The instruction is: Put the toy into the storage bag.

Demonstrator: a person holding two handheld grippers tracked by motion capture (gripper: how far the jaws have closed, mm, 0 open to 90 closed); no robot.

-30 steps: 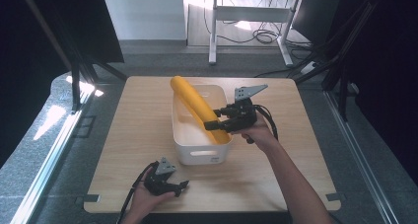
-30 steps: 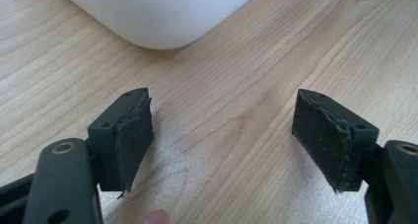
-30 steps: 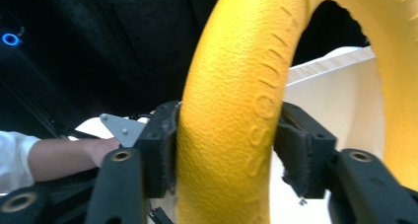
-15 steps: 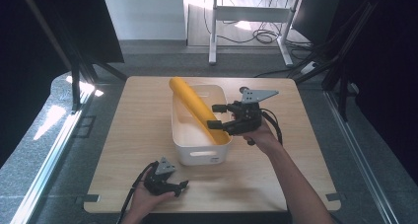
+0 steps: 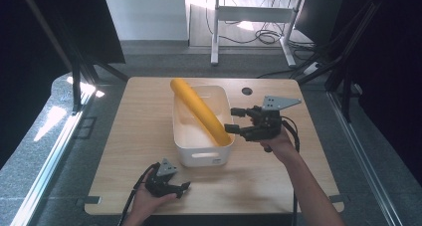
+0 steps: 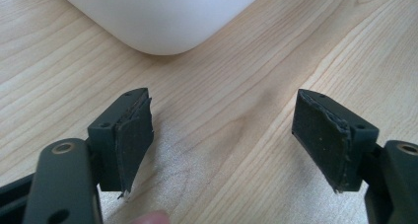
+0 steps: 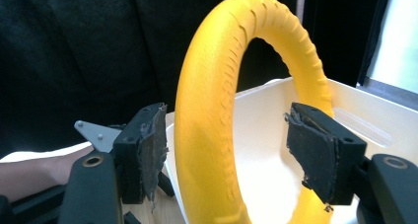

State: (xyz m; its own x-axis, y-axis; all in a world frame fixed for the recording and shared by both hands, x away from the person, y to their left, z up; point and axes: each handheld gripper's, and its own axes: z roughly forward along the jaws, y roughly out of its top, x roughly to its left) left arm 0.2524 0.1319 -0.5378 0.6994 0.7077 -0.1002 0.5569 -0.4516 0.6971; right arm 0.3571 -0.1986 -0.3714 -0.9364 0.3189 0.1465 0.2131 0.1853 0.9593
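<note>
Ring released in bin.
Right gripper point(image 5: 234, 120) open, jaws just widened, ring point(image 7: 217, 135) between them untouched; high view shows left gripper point(image 5: 183, 187) open beside bin point(image 5: 201, 159).

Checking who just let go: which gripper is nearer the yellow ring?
Right. The right gripper sits open beside the yellow ring at the bin's edge; the left gripper rests on the table, beyond the bin.
</note>
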